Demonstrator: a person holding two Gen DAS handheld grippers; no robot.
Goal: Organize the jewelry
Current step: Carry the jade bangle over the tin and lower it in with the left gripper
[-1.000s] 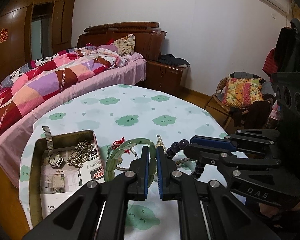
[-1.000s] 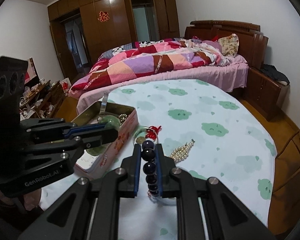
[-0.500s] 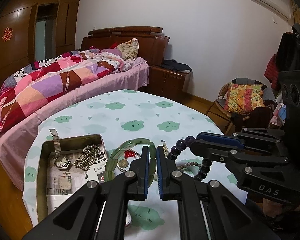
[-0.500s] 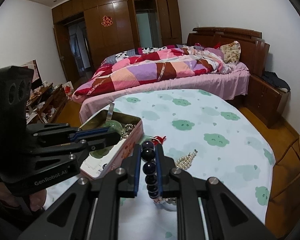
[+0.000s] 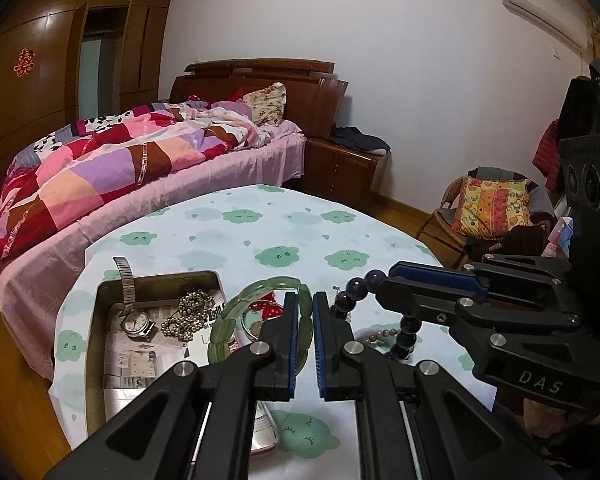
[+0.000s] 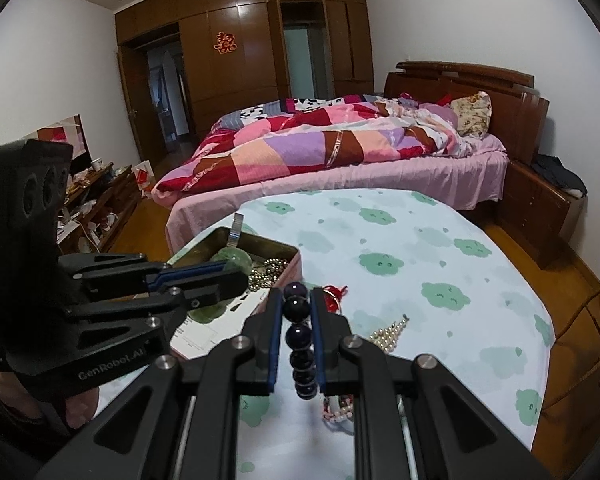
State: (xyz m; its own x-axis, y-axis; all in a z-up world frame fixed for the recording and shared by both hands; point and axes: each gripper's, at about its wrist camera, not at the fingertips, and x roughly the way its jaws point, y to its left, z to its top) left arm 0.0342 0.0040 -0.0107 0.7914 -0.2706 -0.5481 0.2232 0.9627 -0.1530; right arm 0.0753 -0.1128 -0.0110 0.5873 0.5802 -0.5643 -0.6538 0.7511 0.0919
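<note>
The tablecloth [image 5: 260, 236] is pale blue-white with little mint green smiley clouds all over, and the bed's quilt [image 6: 320, 144] is a patchwork of pink, lilac, red and brown, with a pink sheet under it. Jewelry-wise, the bangle [image 5: 236, 316] is translucent jade green, the bead bracelet [image 6: 298, 332] is a really dark purple, and the pearl strand [image 6: 388, 334] is creamy white. The tin [image 6: 276, 246] looks brassy inside with a pink outer wall, and both grippers are black with blue pads [image 5: 291, 344].

Tin [image 5: 100, 344] on table [image 5: 260, 232], watch [image 5: 136, 322] inside, bed [image 5: 120, 172] behind
</note>
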